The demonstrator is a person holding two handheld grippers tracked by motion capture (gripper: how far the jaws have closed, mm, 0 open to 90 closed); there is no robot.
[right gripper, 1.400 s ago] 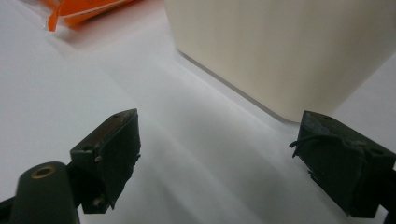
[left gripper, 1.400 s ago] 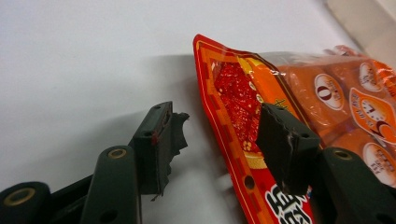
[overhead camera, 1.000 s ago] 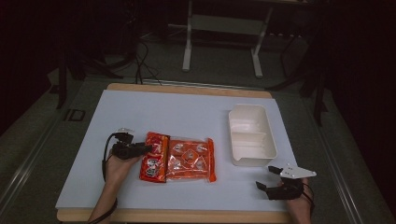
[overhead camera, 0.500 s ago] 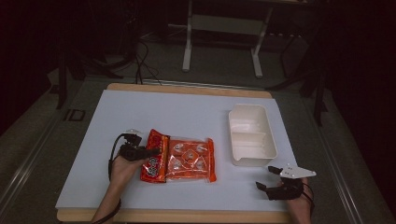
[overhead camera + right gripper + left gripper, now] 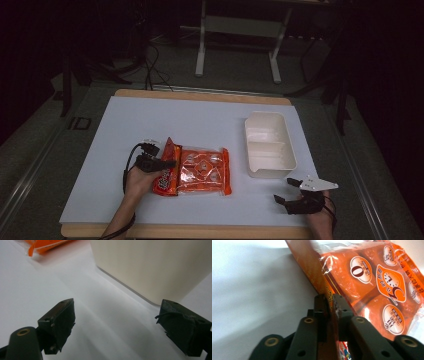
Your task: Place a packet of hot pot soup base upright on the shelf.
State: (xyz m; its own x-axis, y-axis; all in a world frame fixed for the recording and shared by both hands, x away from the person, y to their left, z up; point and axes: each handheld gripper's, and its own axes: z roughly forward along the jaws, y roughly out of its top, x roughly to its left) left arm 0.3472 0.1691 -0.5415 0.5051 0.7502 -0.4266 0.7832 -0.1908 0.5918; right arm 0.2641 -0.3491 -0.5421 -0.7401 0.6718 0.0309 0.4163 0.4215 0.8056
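At the left of the high view, the left gripper [image 5: 167, 163] is lying over the left end of the orange snack bag [image 5: 197, 171], with the person's left hand [image 5: 137, 180] behind it and a black cable looping off toward the table's left side. In the left gripper view, the two black jaws have just been closing and are now standing almost together, pinching the bag's flat sealed edge [image 5: 329, 301] between their pads; that edge is rising out of the grip while the printed body of the bag is spreading away to the right. The bag is resting on the pale blue table surface [image 5: 125, 125], left of centre and toward the near edge. Further right, well apart from the bag, a white two-compartment tray [image 5: 269, 145] is sitting empty. At the far right, near the table's front edge, the right gripper [image 5: 286, 191] is resting with its jaws standing wide and nothing between them; in the right gripper view the tray wall [image 5: 150, 267] is showing just ahead of the jaws.
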